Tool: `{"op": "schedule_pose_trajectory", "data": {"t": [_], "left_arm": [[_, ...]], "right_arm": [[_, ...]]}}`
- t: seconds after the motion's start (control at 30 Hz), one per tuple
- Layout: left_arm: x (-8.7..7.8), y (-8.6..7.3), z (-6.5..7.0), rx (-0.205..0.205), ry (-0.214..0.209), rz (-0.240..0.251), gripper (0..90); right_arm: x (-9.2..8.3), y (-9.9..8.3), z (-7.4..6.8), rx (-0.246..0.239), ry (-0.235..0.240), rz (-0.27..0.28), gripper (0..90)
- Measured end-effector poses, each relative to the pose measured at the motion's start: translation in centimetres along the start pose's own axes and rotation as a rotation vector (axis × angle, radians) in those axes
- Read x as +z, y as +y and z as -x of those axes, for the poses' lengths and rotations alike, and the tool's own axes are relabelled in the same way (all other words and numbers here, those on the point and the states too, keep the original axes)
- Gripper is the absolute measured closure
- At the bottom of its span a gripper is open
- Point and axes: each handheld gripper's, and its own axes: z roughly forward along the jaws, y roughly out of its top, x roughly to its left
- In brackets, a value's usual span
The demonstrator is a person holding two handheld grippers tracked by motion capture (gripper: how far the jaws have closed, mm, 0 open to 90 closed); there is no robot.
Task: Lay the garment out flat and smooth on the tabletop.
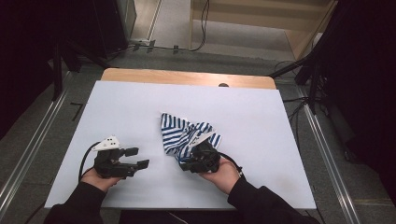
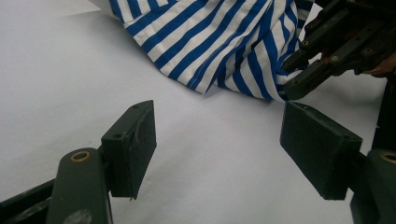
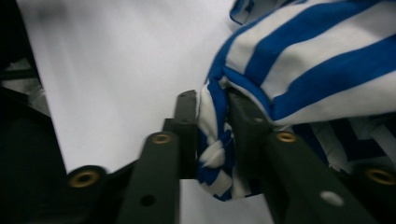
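Striped cloth (image 1: pixel 184 135), blue and white, is seen crumpled near the middle of the white desk (image 1: pixel 261 116), a little toward the near edge. A bunched fold of it is pinched between the fingers (image 3: pixel 187 126) of the right gripper (image 1: pixel 195 158). The left gripper (image 1: pixel 135 158) is held above the desk toward its near left corner, well apart from the cloth, and its fingers (image 2: pixel 133 144) are spread open with nothing between them.

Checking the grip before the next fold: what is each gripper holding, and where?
The right gripper pinches a bunched edge of the striped cloth. The left gripper is open, holding nothing.
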Motion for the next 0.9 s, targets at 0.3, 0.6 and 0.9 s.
{"op": "schedule_pose_trajectory", "data": {"t": [0.3, 0.6, 0.9], "left_arm": [[0.0, 0.0, 0.0, 0.005, 0.001, -0.004, 27.4], [0.2, 0.0, 0.0, 0.007, 0.004, -0.011, 27.4], [0.3, 0.0, 0.0, 0.008, 0.004, -0.015, 27.5]], "right_arm": [[-4.1, 0.2, -1.1, -0.03, -0.009, 0.07, 48.4], [-9.3, 1.0, 0.3, -0.015, -0.1, 0.207, 42.4], [-10.7, 2.2, 4.6, 0.064, -0.166, 0.248, 34.5]]}}
